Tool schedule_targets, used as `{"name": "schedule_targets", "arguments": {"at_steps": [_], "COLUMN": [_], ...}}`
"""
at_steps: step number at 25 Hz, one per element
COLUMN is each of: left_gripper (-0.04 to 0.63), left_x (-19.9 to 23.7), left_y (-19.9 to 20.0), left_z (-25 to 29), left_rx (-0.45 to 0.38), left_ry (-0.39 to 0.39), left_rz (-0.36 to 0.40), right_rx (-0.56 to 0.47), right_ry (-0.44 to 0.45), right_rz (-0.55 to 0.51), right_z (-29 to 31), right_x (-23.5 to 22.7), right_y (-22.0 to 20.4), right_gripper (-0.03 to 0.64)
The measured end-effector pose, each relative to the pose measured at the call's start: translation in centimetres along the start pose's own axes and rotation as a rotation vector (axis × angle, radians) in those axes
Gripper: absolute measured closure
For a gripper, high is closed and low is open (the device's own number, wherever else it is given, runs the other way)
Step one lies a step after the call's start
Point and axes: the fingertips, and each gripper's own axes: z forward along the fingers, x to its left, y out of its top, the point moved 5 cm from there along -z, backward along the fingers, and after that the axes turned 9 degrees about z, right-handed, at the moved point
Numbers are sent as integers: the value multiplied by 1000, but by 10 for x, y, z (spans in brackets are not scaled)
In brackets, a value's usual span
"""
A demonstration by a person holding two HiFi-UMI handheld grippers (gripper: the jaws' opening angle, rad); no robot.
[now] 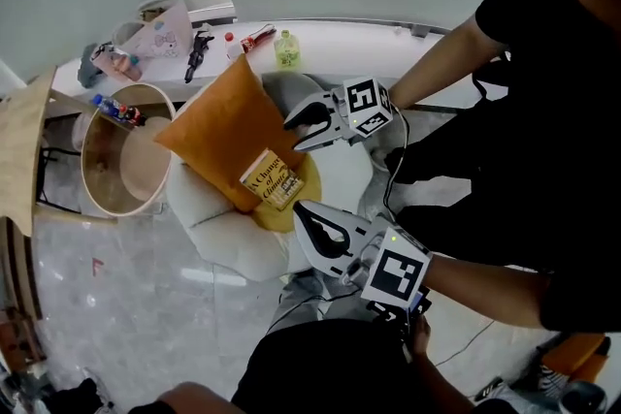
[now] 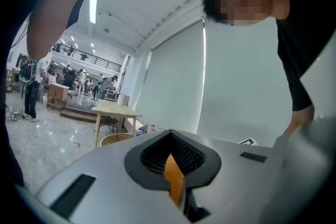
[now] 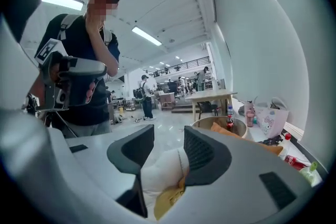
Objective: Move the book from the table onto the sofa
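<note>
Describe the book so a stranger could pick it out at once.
Start at the white sofa in the middle of the head view, with a big orange cushion on it. At that cushion's lower corner, on a small yellow cushion, lies the book. It alone is flat, with dark lettering on a pale yellow cover.

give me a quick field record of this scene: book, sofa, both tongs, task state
book: book lies cover up on the seat, partly on the yellow cushion, against the orange pillow
sofa: white rounded sofa, holding pillow, cushion and book
left tongs: left tongs shut, holding nothing, near the cushion's edge
right tongs: right tongs open and empty, by the pillow's far corner
contact: neither tongs touch the book
task state: book is on the sofa
</note>
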Motion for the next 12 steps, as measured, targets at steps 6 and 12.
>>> {"name": "schedule_targets", "arguments": {"at_steps": [6,12], "left_gripper": [588,588], "left_x": [-30,-44], "left_y": [31,57], "left_z": [-12,-21], "left_rx": [-40,-25], "left_ry": [14,-23], "left_rz": [-59,-6], "right_rx": [-34,-40], "right_ry": [17,25], "right_rz": [-28,-28], "right_z": [-32,-50], "right_x": [31,61], "right_y": [59,99], "right_gripper": [498,552]}}
